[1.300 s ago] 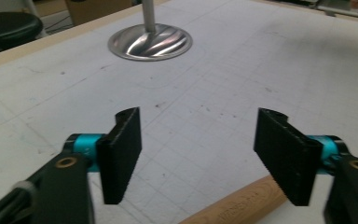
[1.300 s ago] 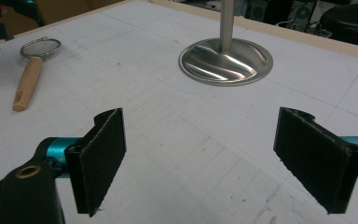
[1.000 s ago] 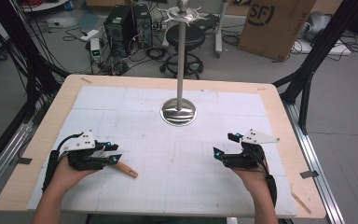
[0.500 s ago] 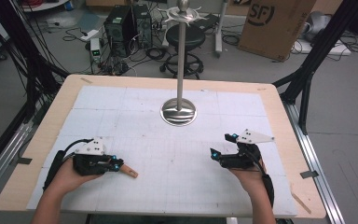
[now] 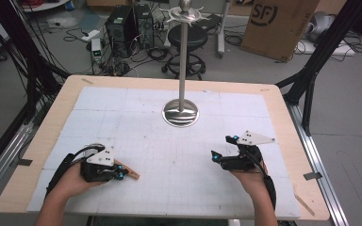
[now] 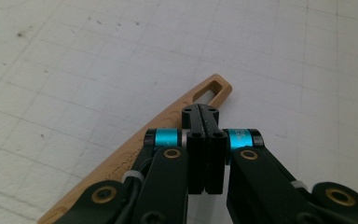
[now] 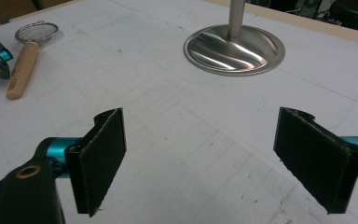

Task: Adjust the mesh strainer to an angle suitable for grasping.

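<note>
Jaws of the left gripper (image 6: 200,116) are clenched empty above the strainer's wooden handle (image 6: 168,126) lying flat on the mat (image 5: 179,160), right gripper (image 7: 214,158) held wide open, likely staged for pickup.

Tan wooden strainer handle (image 7: 22,70), white gridded mat (image 5: 179,160).

Stand base (image 7: 234,49): glossy polished metal ahead of your right jaws.
Strainer handle (image 6: 168,126): smooth light wood under your left jaws.
</note>
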{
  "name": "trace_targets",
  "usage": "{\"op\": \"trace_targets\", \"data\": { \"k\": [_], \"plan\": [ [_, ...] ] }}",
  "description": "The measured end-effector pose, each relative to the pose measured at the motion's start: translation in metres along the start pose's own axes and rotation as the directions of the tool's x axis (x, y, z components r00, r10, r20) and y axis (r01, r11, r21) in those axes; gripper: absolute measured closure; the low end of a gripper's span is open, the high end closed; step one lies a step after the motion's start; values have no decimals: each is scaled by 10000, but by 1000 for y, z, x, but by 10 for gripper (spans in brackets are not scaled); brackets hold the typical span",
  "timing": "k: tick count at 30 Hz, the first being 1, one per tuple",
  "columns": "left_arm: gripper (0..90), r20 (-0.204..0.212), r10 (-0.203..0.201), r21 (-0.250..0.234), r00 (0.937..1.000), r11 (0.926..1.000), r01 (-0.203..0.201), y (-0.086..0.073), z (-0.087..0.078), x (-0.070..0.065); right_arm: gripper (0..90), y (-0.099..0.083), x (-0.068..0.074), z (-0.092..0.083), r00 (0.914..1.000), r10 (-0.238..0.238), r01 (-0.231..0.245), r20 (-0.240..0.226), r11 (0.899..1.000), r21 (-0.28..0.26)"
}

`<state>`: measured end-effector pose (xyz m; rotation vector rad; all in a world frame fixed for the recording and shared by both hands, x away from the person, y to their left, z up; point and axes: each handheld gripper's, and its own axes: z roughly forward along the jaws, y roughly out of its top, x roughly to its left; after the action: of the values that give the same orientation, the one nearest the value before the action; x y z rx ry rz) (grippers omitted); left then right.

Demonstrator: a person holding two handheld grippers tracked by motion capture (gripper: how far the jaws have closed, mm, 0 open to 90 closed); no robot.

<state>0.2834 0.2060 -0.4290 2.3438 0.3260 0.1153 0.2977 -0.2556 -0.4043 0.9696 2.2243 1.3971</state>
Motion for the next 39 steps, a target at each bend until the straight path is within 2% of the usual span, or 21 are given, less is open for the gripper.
{"op": "trace_targets", "data": {
  "k": [5,9,15,17,20,24,27,28,30,31,32,33,34,39],
  "plan": [
    [896,-329,-14,155,9995,9999,19,2,5,0,160,-1,-1,0,10000,49,-49,-20,10000,24],
    [896,-918,-253,222,9955,9994,274,5,10,1,159,-2,-1,1,10000,88,-88,-26,10000,42],
    [895,-1313,-564,205,9897,9980,596,13,18,6,160,-2,-1,-1,9999,122,-122,-37,9999,-23],
    [895,-1318,-579,216,9896,9979,613,14,20,7,160,-2,-2,-2,9999,134,-134,-8,9999,-46],
    [895,-1533,-712,193,9856,9970,751,20,24,11,160,-2,-1,0,9999,171,-171,-17,9998,35],
    [895,-1529,-816,188,9849,9962,854,25,29,15,160,-2,0,2,10000,58,-58,-25,9999,126],
    [895,-1807,-933,344,9791,9943,1011,33,32,21,160,-2,-1,1,9999,118,-118,-3,9999,74],
    [895,-1807,-933,344,9791,9943,1011,33,32,21,160,-2,-2,1,9999,167,-167,31,9998,52],
    [895,-1908,-1215,275,9741,9913,1290,38,36,28,159,-3,-2,1,9998,201,-201,54,9998,76],
    [895,-1908,-1215,275,9741,9913,1290,38,36,28,160,-3,-3,1,9999,135,-135,59,9999,81],
    [895,-2094,-1331,402,9687,9887,1445,39,38,33,160,-3,-2,2,9999,156,-157,67,9998,92],
    [895,-2094,-1331,402,9687,9887,1445,39,38,33,160,-3,-2,2,9999,116,-116,39,9998,140],
    [895,-2228,-1452,430,9640,9864,1585,41,39,36,160,-3,-1,3,9999,95,-95,38,9998,174],
    [894,-2244,-1525,385,9625,9855,1651,42,40,38,160,-3,-1,4,9999,78,-80,65,9996,258]
  ]
}}
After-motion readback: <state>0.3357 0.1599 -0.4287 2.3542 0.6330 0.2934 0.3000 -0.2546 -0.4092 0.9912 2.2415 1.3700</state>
